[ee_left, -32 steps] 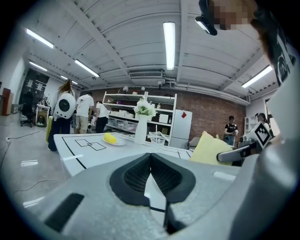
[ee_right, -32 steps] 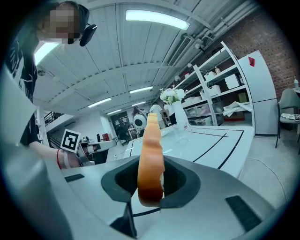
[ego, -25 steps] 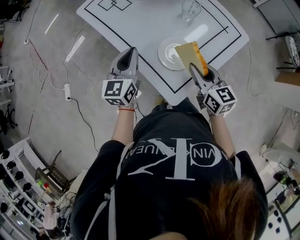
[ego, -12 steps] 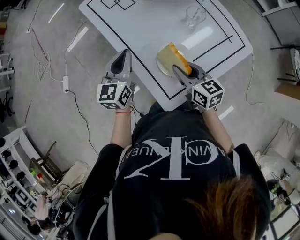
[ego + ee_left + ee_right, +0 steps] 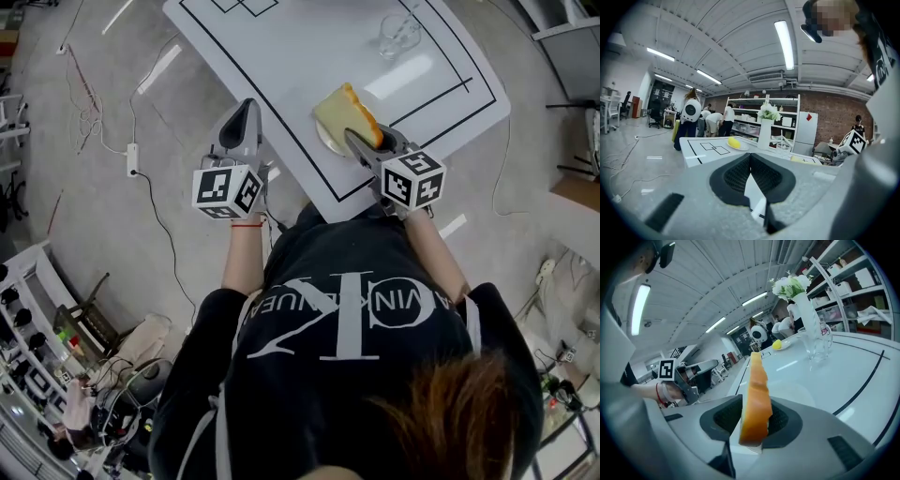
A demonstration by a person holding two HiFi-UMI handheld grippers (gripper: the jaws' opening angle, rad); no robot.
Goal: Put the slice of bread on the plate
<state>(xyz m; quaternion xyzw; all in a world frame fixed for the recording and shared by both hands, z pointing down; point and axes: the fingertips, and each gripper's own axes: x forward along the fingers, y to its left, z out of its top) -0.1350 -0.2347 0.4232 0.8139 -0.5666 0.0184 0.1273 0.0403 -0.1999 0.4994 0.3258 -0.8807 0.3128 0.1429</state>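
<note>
A slice of bread (image 5: 345, 112) with an orange crust stands on edge between the jaws of my right gripper (image 5: 361, 145), over the small white plate (image 5: 323, 139) near the table's front edge. In the right gripper view the bread (image 5: 757, 399) rises upright between the two dark pads, which touch its faces as the jaws are opening; the plate (image 5: 801, 392) lies just beyond. My left gripper (image 5: 246, 111) hovers off the table's left edge, shut and holding nothing; its pads meet in the left gripper view (image 5: 751, 157).
The white table (image 5: 281, 56) carries black marked lines. A clear glass (image 5: 398, 33) stands behind the plate, with a white vase of flowers (image 5: 804, 310) and a dish holding a yellow thing (image 5: 734, 143) further back. Cables lie on the floor at the left.
My right gripper has carried the bread left and downward, from over the plate's right side to directly over the plate. The left gripper has barely shifted.
</note>
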